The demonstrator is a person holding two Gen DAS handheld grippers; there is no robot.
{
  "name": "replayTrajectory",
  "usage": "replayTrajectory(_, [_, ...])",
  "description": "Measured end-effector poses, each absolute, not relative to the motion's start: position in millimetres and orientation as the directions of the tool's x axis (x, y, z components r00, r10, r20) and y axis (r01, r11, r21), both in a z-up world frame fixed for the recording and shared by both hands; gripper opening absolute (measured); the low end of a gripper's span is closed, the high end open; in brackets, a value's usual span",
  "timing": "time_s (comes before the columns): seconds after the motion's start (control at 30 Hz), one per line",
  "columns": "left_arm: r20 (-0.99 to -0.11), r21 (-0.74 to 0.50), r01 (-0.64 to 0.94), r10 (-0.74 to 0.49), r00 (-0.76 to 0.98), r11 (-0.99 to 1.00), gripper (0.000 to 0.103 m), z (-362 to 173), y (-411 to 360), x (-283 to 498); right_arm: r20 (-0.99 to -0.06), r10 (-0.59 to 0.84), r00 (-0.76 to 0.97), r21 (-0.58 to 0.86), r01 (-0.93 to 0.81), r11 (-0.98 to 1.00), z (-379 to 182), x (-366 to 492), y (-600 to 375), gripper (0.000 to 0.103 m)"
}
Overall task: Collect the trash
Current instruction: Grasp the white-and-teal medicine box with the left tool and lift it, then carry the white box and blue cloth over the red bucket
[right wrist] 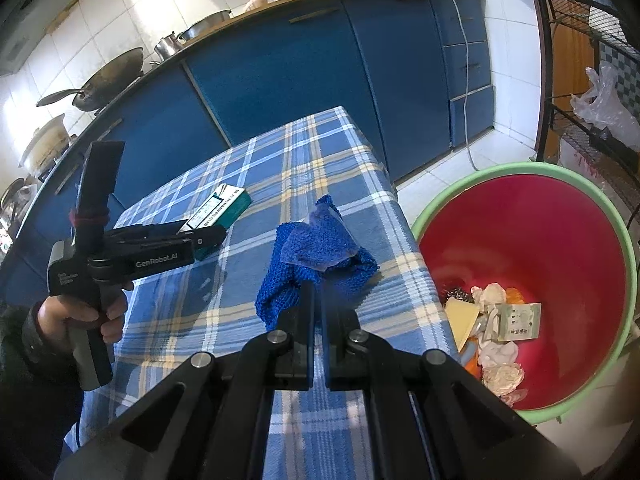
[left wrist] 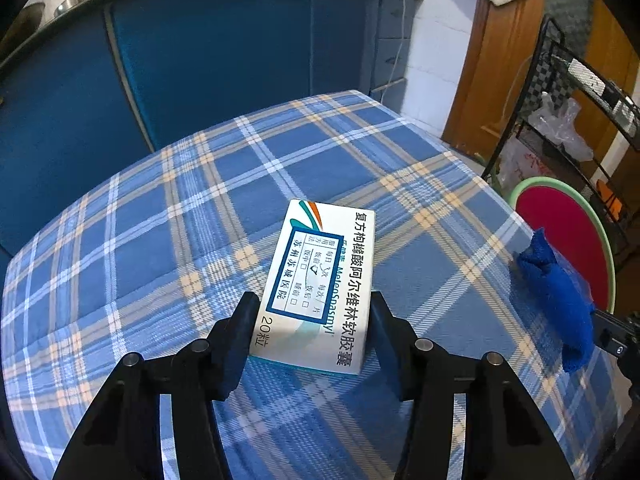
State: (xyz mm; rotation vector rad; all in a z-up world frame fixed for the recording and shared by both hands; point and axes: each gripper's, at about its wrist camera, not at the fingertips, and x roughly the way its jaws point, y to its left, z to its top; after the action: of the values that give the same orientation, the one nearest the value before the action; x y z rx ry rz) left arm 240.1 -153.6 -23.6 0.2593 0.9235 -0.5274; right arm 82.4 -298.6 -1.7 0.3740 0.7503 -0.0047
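A white and teal medicine box (left wrist: 320,280) lies on the blue plaid tablecloth (left wrist: 160,240). My left gripper (left wrist: 314,304) has a finger against each long side of the box's near end and is shut on it. In the right wrist view a hand holds that left gripper (right wrist: 208,240) at the end of the box (right wrist: 224,204). My right gripper (right wrist: 318,292) is shut on a crumpled blue cloth (right wrist: 316,256) near the table's right edge. The same cloth (left wrist: 556,292) also shows in the left wrist view. A red basin with a green rim (right wrist: 592,216) stands on the floor beside the table, holding paper scraps and tissues (right wrist: 496,332).
Blue kitchen cabinets (right wrist: 288,80) run behind the table, with a wok (right wrist: 108,80) and pots on the counter. A white cable (right wrist: 464,80) hangs down the drawers. A black wire rack (right wrist: 592,112) with plastic bags stands at the right, past the basin (left wrist: 568,232).
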Motion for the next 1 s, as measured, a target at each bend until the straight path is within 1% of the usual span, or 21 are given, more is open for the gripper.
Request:
replayTrajectory(0.13, [-0.808,-0.031,0.519,-0.327,0.49,0.854,0.055,-23,-152,233,-0.658,0.133,0.741,0.339,0.134,0.931,0,79,-300,0.004])
replayTrajectory(0.57, [-0.757,-0.135,0.516,-0.425,0.497,0.846,0.055,-2,-155,187,-0.634,0.112,0.765,0.354,0.159,0.922,9,60,-316,0.004])
replayTrajectory(1.0, [-0.723,-0.174,0.561,-0.492,0.485,0.809,0.054,17,-188,160,-0.599,0.04,0.8,0.368,0.23,0.901,22,30,-353,0.004])
